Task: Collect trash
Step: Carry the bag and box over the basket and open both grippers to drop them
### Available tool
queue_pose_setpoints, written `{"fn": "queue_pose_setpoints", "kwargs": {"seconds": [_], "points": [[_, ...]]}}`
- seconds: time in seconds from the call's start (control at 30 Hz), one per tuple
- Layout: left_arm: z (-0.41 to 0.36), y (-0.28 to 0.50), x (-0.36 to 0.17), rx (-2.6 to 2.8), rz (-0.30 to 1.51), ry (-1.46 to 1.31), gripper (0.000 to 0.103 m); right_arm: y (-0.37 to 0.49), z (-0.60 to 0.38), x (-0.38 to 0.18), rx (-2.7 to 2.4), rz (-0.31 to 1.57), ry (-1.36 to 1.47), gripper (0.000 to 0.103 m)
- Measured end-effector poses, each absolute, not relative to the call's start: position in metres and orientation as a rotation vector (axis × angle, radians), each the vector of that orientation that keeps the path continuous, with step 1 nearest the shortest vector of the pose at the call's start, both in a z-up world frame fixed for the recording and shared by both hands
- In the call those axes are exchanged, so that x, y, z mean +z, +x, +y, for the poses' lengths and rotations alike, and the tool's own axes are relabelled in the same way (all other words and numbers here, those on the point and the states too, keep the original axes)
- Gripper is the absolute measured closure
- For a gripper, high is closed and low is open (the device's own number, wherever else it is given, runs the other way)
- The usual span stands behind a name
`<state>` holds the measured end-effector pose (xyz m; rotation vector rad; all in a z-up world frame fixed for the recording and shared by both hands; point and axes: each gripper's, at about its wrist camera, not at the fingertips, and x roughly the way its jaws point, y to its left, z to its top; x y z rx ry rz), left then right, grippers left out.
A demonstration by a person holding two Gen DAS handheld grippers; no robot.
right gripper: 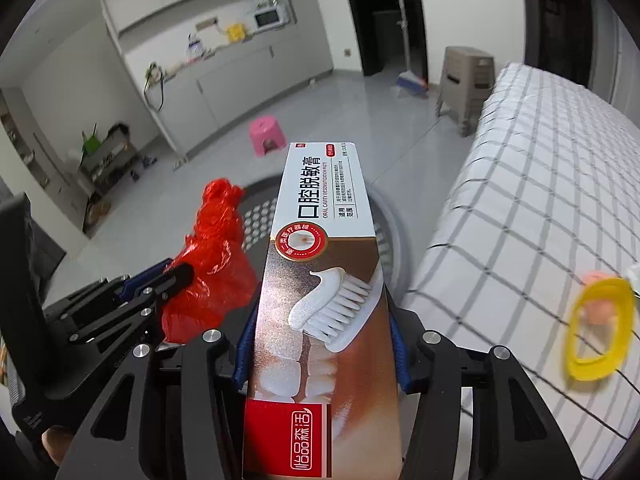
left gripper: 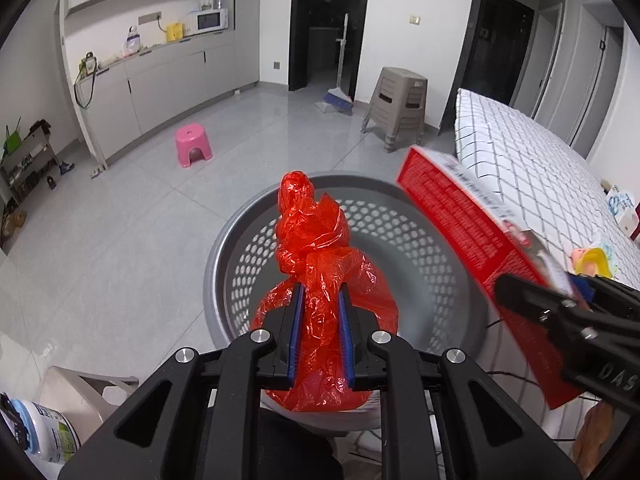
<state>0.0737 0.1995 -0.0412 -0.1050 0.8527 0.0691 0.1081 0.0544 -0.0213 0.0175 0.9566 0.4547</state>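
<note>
My left gripper (left gripper: 320, 296) is shut on a crumpled red plastic bag (left gripper: 320, 248) and holds it above a grey perforated basket (left gripper: 420, 240). My right gripper (right gripper: 322, 316) is shut on a long toothpaste box (right gripper: 320, 280), red on its side, held over the basket's right rim (right gripper: 394, 236). The box (left gripper: 460, 232) and the right gripper (left gripper: 560, 312) also show in the left wrist view. The bag (right gripper: 212, 256) and the left gripper (right gripper: 176, 276) show in the right wrist view.
A bed with a white checked sheet (left gripper: 540, 152) stands to the right, with a yellow toy (right gripper: 596, 320) and small items on it. A pink stool (left gripper: 193, 146), stacked brown stools (left gripper: 400, 104) and a broom (left gripper: 338, 96) stand on the grey tiled floor. Cabinets line the left wall.
</note>
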Motion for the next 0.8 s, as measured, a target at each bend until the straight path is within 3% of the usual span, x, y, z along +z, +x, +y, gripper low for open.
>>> {"fn": "queue_pose_setpoints", "kwargs": {"seconds": [0.63, 0.8], "points": [[0.226, 0.091, -0.085, 0.060, 0.933, -0.162, 0.086, 0.137, 0.102, -0.065, 0.466, 1.093, -0.031, 0.052], [0.225, 0.091, -0.089, 0.064, 0.946, -0.170, 0.081, 0.135, 0.104, -0.065, 0.463, 1.104, -0.025, 0.052]]}}
